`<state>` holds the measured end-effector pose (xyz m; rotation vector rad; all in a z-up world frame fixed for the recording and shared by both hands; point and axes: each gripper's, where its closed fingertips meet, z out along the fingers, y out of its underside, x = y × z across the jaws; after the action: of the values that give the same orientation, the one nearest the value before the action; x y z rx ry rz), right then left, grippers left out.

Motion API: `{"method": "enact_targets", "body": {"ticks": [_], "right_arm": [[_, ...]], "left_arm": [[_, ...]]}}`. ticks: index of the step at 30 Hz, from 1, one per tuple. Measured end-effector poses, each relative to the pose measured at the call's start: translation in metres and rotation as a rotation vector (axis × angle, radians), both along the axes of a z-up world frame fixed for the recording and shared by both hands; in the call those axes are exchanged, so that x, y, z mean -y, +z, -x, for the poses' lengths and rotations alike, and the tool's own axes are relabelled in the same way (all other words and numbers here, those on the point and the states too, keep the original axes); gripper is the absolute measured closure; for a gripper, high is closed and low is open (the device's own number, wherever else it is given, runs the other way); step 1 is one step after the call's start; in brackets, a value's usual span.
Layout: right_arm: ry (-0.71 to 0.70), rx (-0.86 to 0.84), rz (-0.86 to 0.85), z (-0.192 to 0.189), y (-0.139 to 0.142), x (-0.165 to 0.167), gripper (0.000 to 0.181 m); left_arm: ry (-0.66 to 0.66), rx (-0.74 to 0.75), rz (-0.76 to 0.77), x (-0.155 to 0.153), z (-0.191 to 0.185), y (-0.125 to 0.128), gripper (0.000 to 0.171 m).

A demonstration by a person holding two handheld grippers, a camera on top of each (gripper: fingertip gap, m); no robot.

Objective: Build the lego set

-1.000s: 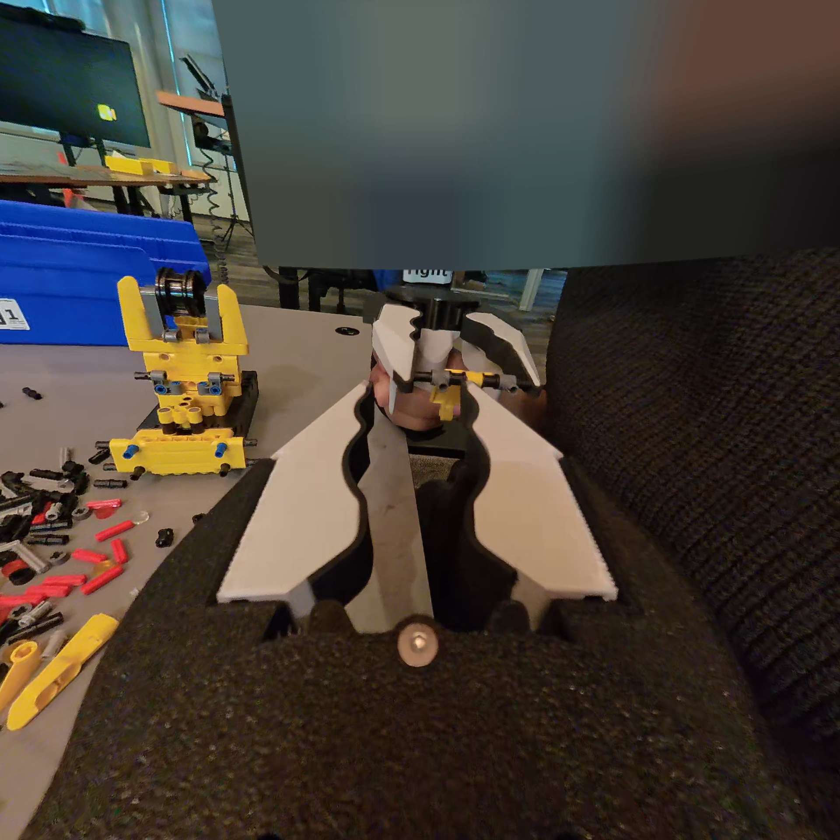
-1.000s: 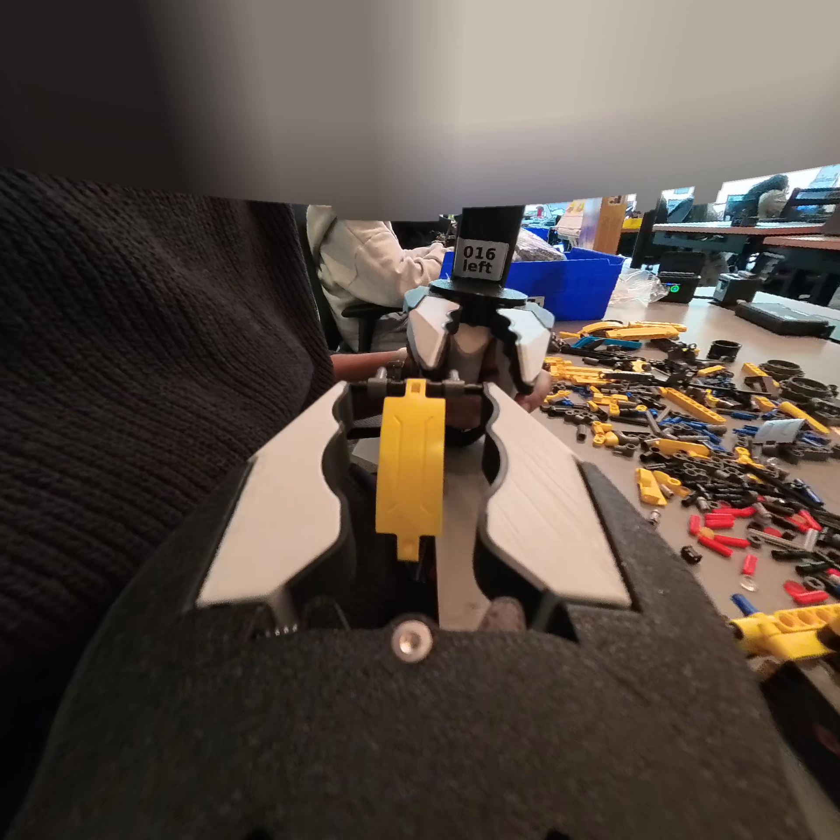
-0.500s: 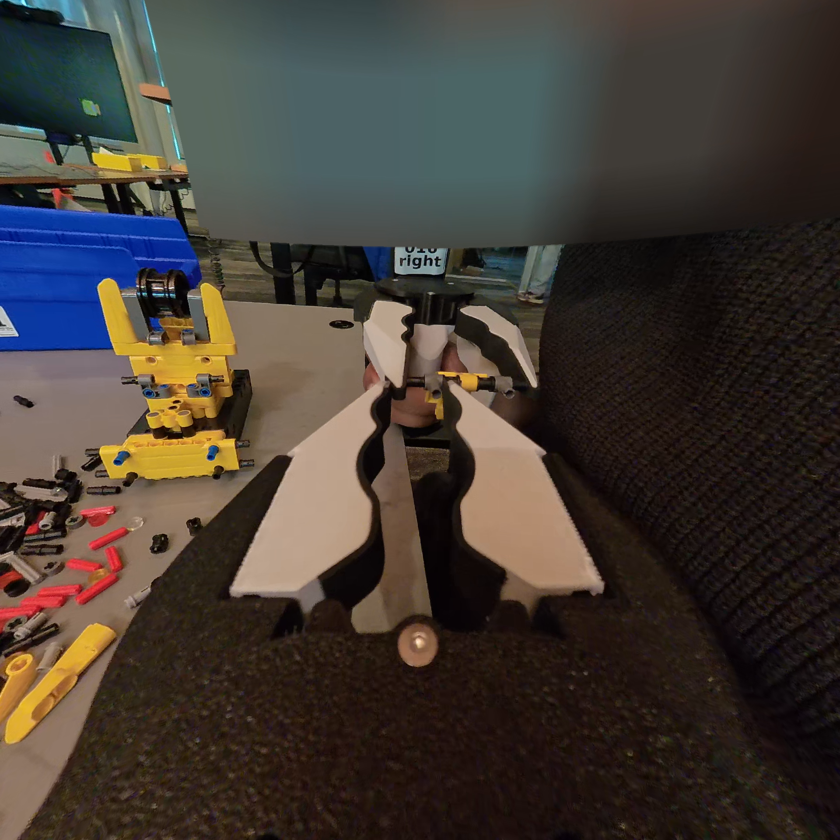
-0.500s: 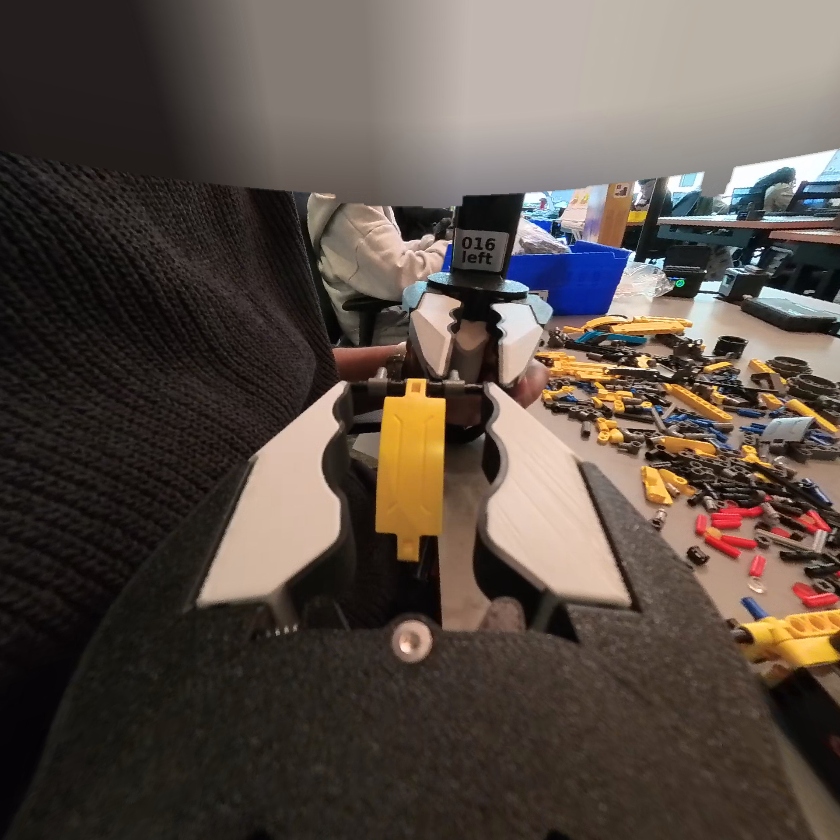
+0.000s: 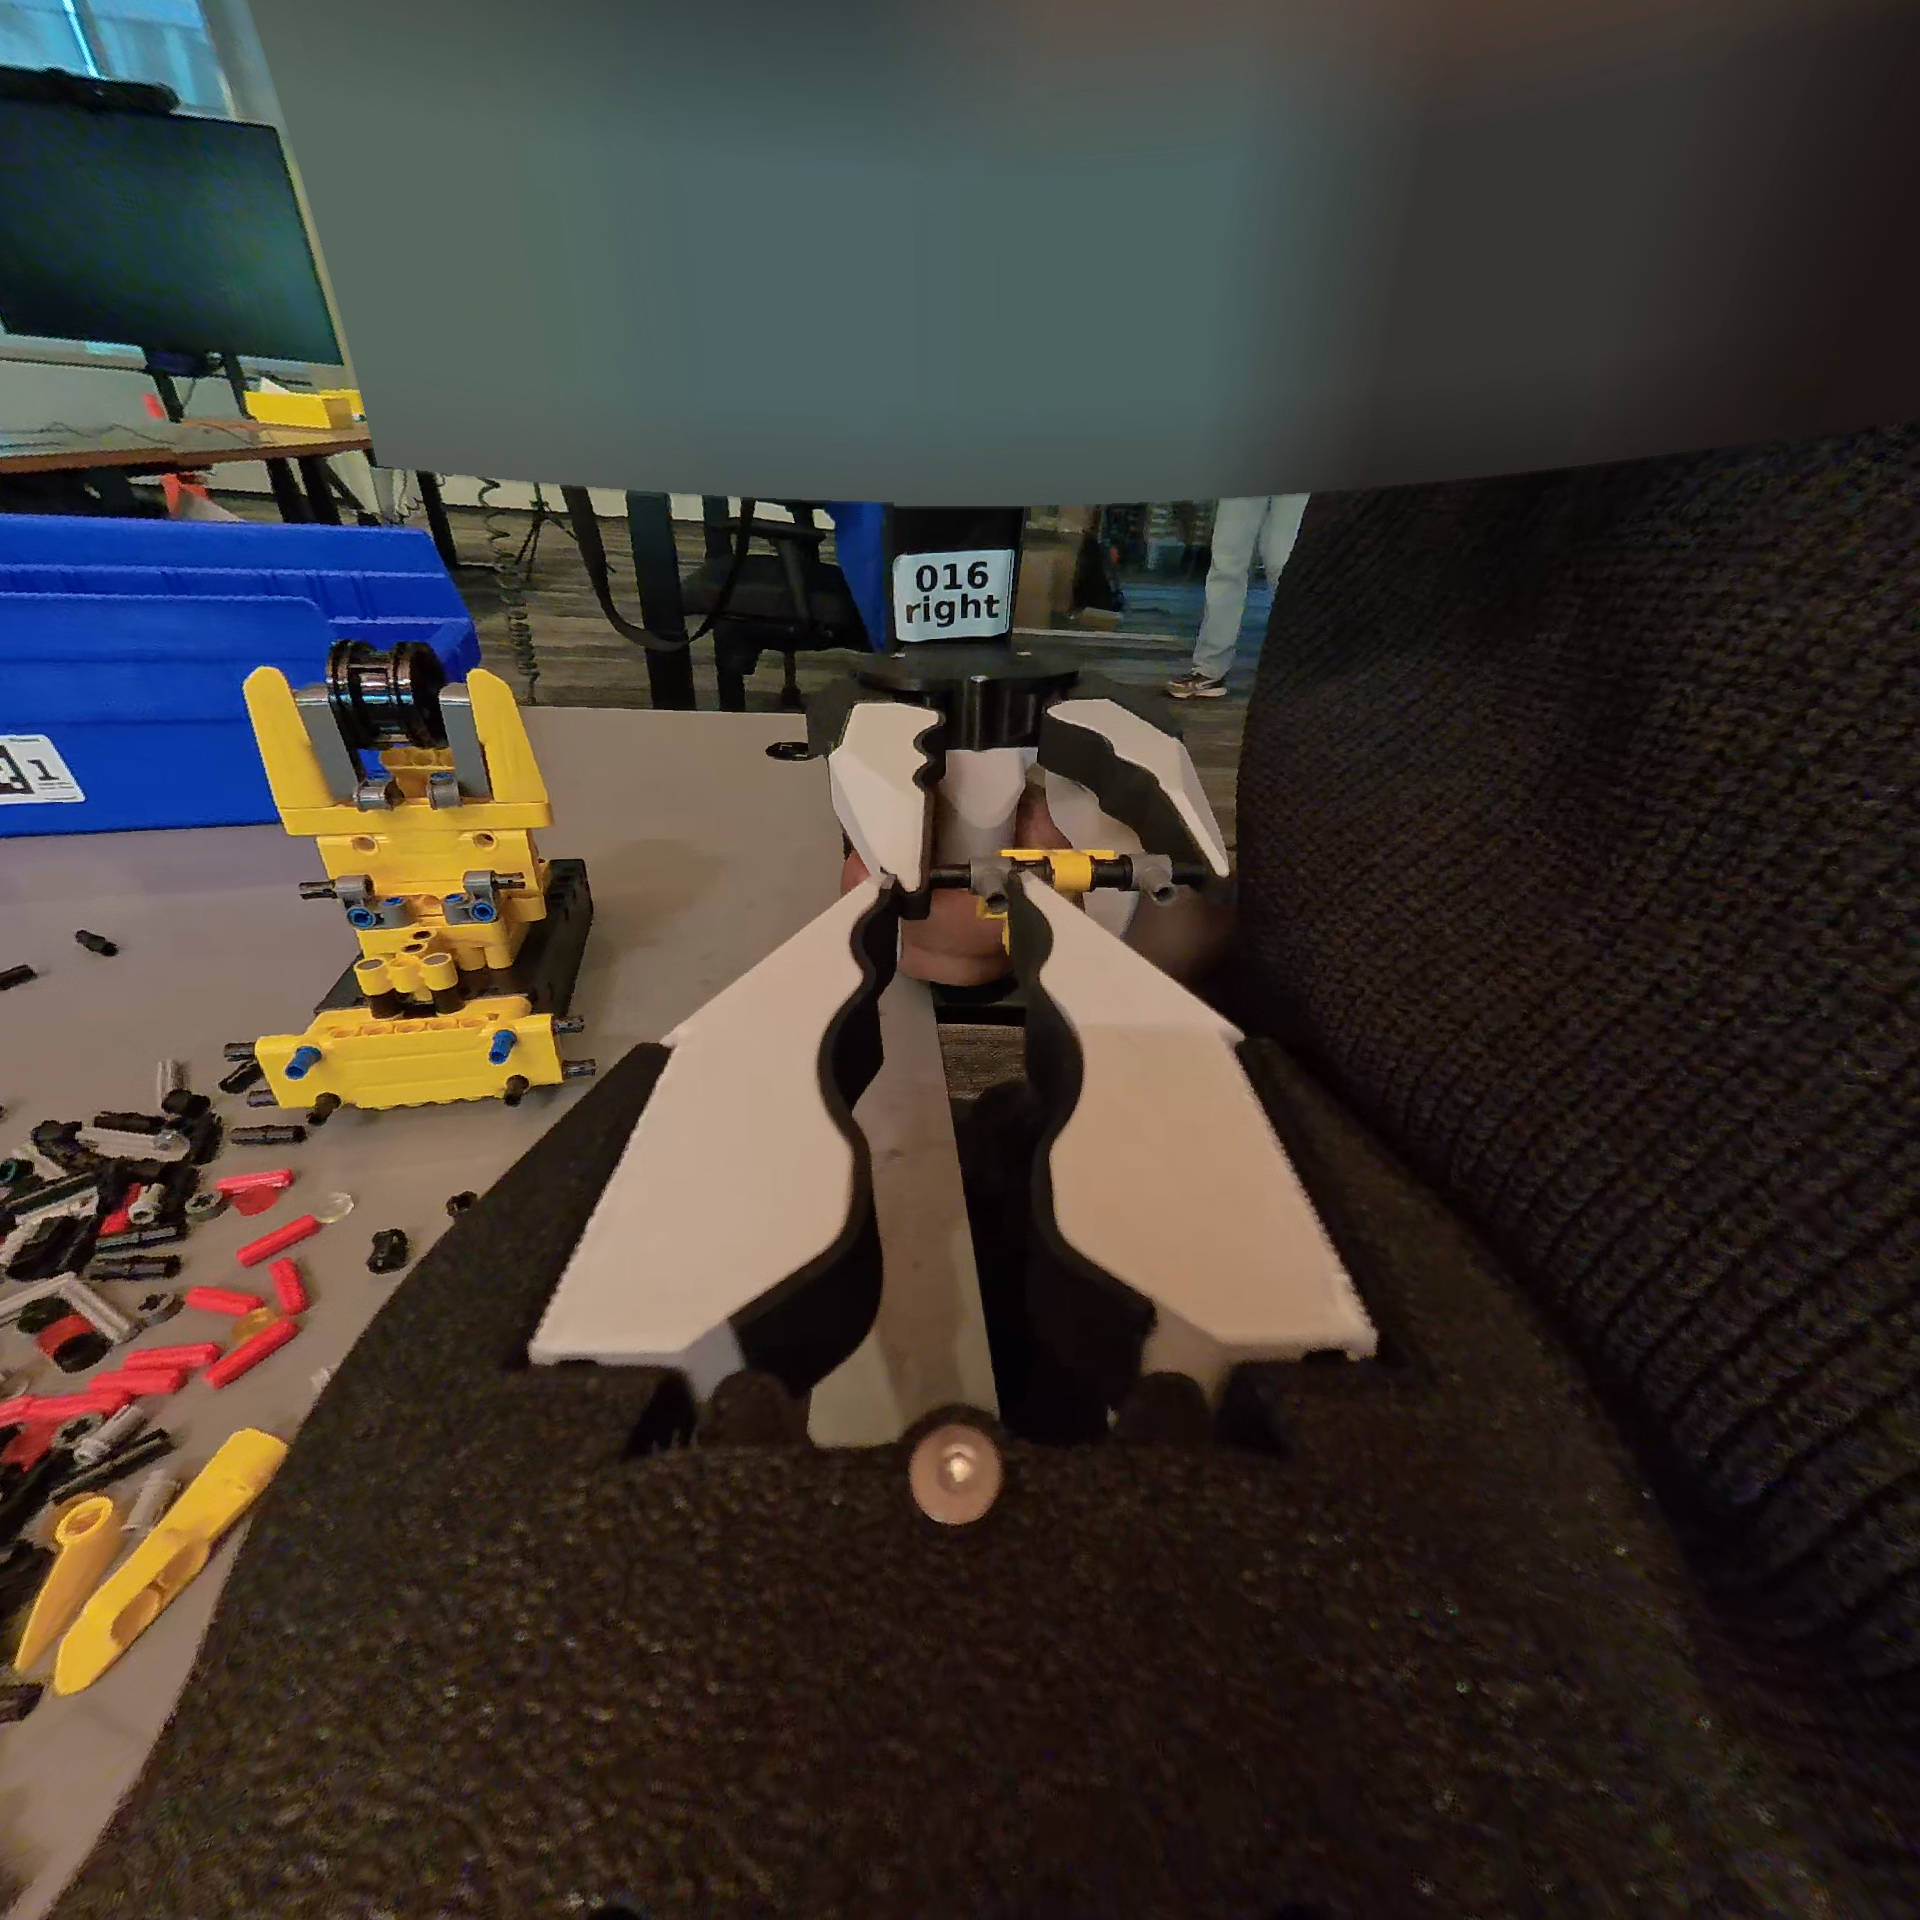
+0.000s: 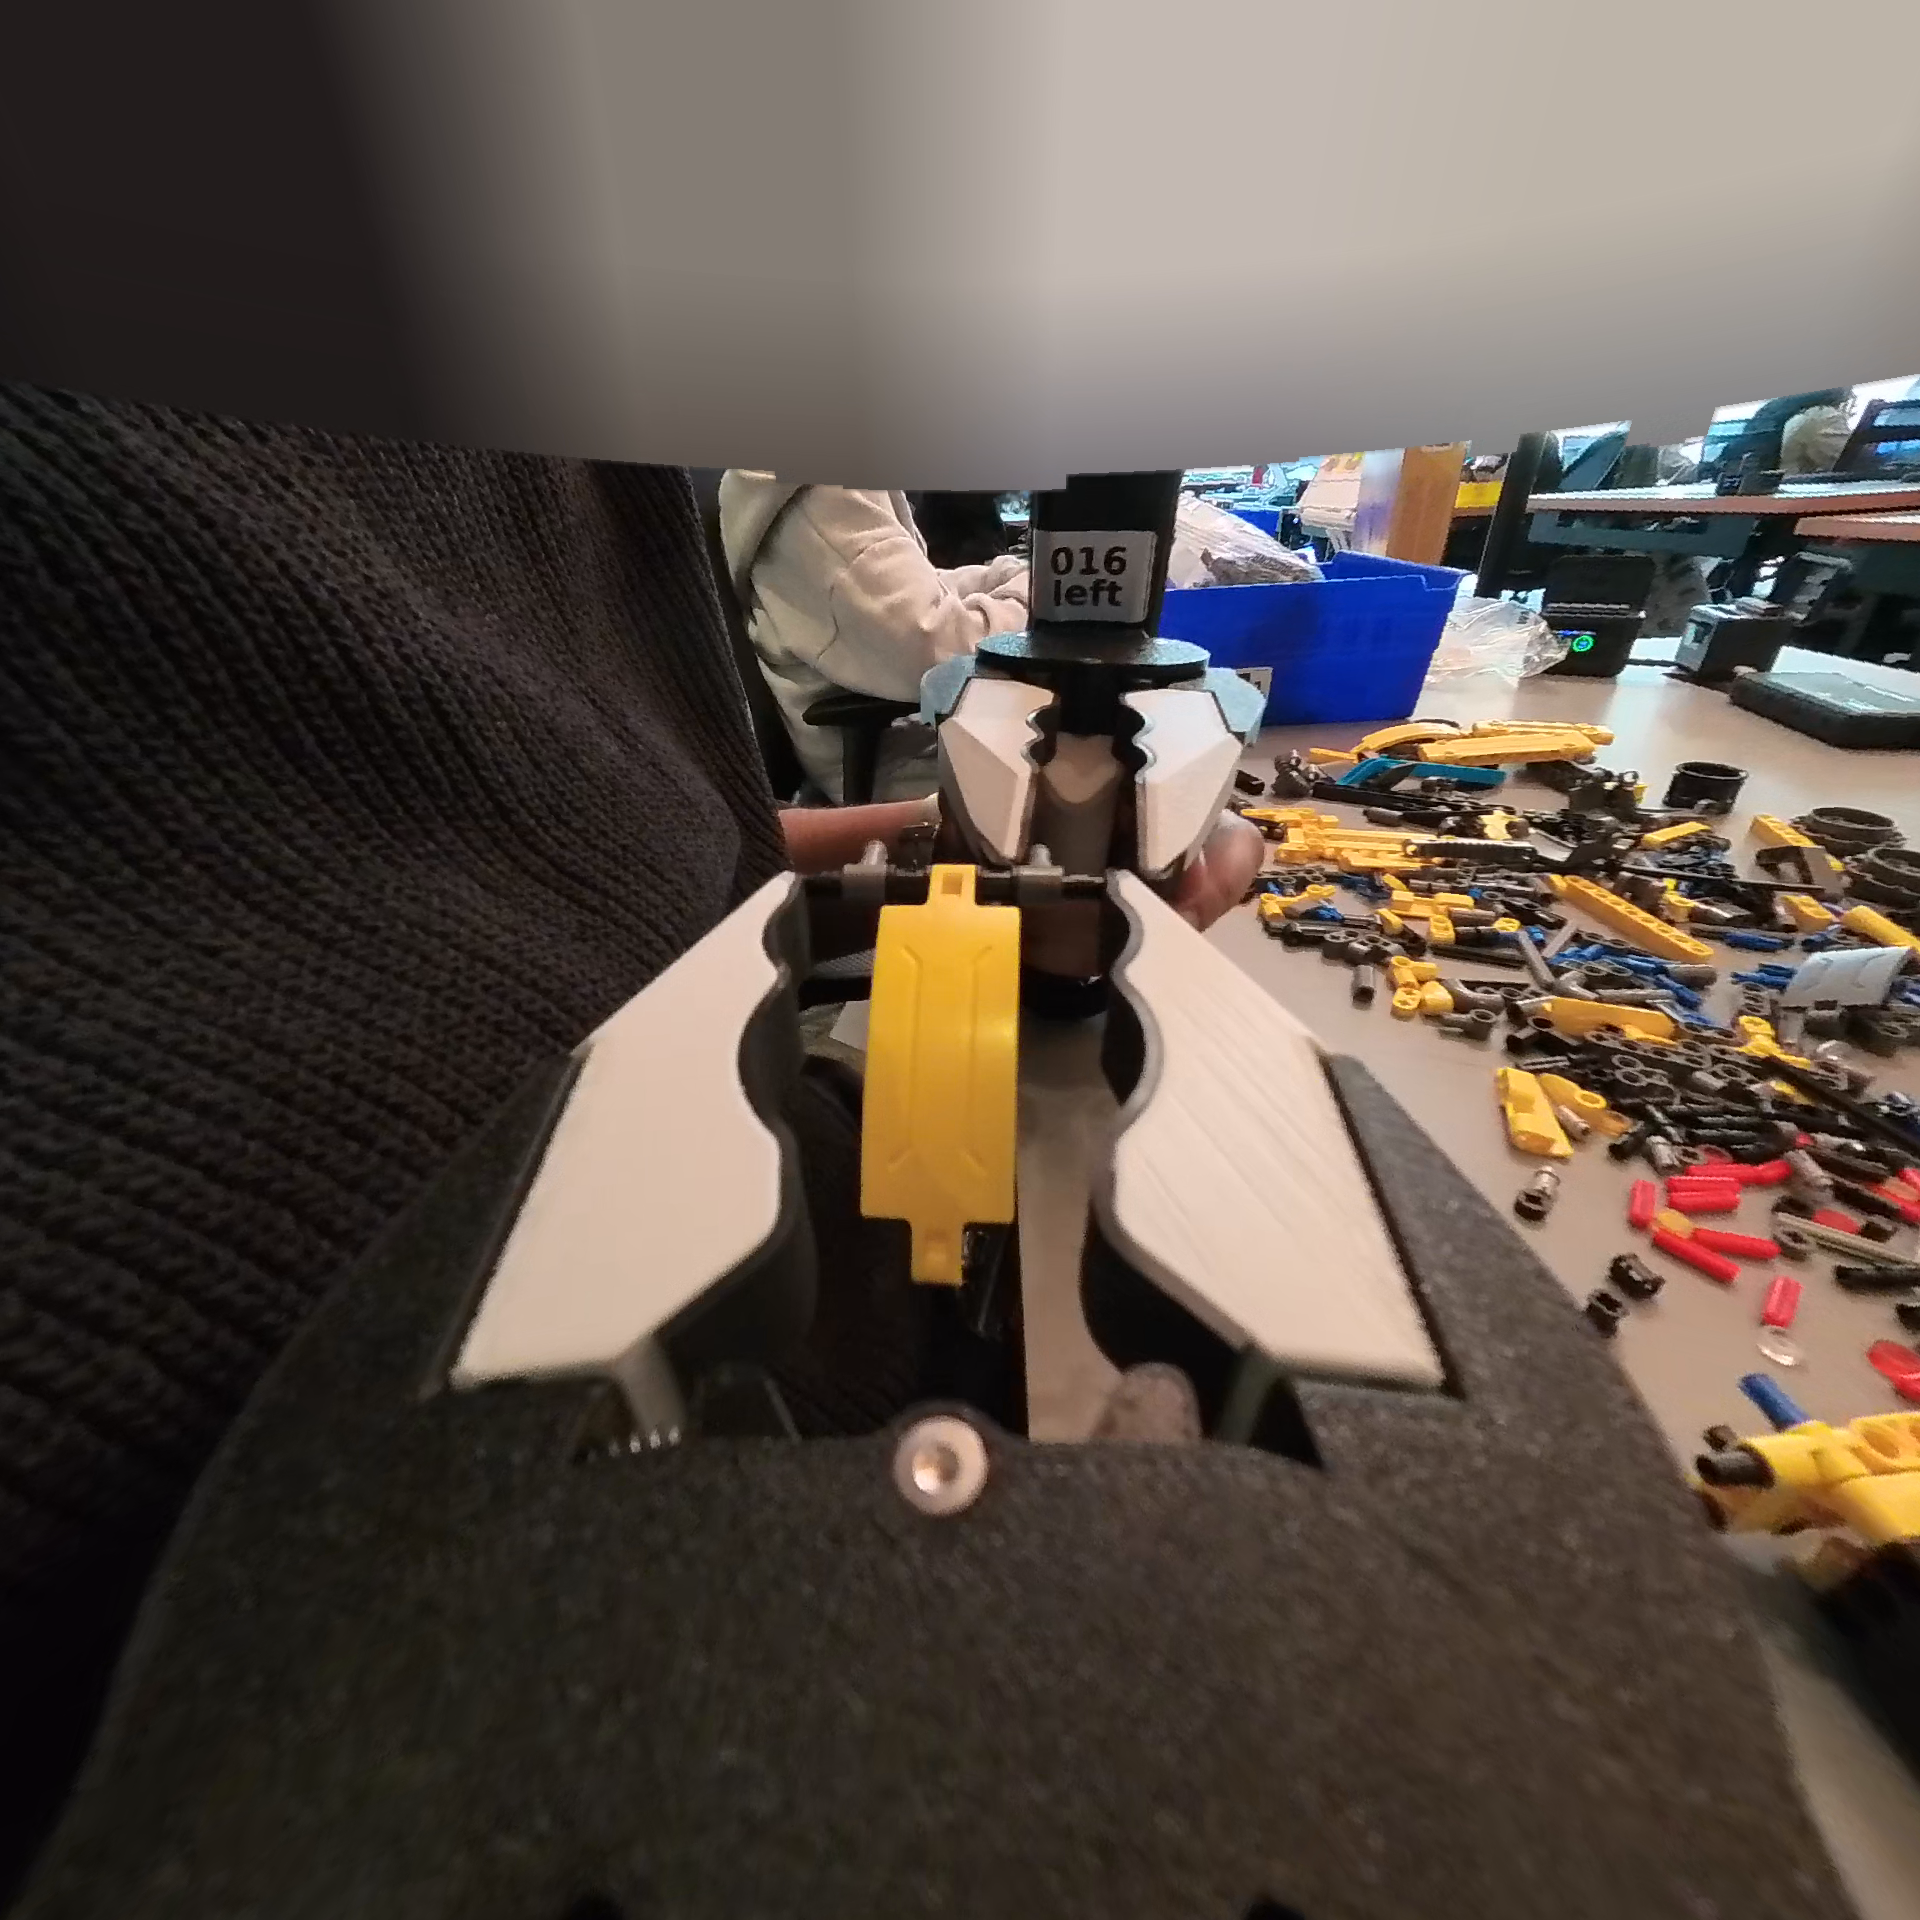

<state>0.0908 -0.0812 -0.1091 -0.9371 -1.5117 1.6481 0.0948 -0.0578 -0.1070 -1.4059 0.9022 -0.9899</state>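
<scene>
The two claws meet tip to tip above the near counter (image 5: 686, 790) edge. The right claw (image 6: 956, 894) is closed on a black axle (image 6: 1070, 886) carrying grey connectors and a yellow curved panel (image 6: 940, 1081). The left claw (image 5: 951, 899), nearly closed, touches that same axle; whether it grips is unclear. A half-built yellow model (image 5: 410, 894) stands far left, loose red pins (image 5: 249, 1294) scattered nearer.

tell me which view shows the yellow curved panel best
The right wrist view: the yellow curved panel faces the camera whole between the right tool fingers, hanging from a black axle. The left wrist view shows only a yellow sliver of it.
</scene>
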Motion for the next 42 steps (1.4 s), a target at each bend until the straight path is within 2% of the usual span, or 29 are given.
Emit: {"method": "enact_targets", "body": {"ticks": [32,38,42], "right_arm": [[-0.012,-0.013,0.025,0.0,0.003,-0.004,0.126],[-0.065,-0.077,0.091,-0.006,0.016,-0.02,0.126],[-0.14,-0.035,0.024,-0.002,0.01,-0.027,0.126]], "left_arm": [[0.038,-0.003,-0.039,-0.004,0.0,0.002,0.153],[0.074,0.087,-0.019,-0.009,0.009,0.01,0.146],[0.067,0.082,-0.024,-0.008,0.007,0.01,0.146]]}}
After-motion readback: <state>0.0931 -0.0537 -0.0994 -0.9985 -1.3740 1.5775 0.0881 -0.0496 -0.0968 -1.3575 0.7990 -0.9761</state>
